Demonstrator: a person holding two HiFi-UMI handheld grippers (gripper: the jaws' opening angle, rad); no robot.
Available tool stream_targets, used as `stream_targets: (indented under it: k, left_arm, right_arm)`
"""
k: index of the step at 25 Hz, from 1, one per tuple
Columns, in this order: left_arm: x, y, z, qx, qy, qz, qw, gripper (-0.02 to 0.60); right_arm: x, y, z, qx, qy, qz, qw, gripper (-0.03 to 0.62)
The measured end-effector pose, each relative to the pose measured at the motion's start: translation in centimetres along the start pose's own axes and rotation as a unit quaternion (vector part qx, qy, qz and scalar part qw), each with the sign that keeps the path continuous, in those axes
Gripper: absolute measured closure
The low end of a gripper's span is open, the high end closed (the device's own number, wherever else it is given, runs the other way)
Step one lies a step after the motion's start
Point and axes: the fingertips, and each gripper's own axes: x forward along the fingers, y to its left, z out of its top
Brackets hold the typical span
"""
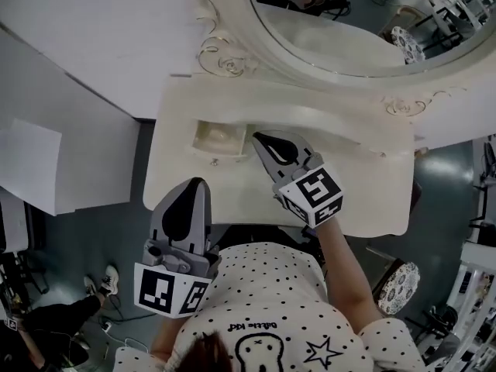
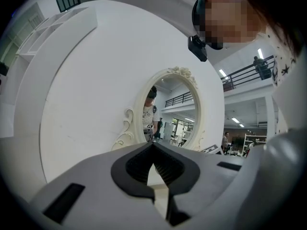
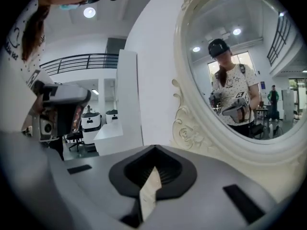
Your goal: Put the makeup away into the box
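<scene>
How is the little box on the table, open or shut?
Open. The head view looks down into the box and its hollow inside, with no lid over it. Whether anything lies inside, cannot tell.

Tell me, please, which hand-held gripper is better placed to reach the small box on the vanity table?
Probably right. The right hand-held gripper hangs over the vanity table, tips just beside the box; the left hand-held gripper sits back at the table's near edge. Both are shut and empty.
</scene>
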Motion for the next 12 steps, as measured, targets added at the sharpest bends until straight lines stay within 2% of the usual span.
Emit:
stream_targets:
  k: [5, 12]
  left_arm:
    - [0.4, -1.7, -0.2, 0.000, -0.001, -0.030, 0.9996, 0.577]
    - [0.4, -3.3, 0.2, 0.004, -0.011, -0.054, 0.9985, 0.577]
  right_arm:
    - [-5.2, -0.8, 3.0, 0.011, -0.053, -0.040, 0.998, 0.589]
    - [-11.1, -0.8, 6.9, 0.000, -0.115, -0.083, 0.990, 0.589]
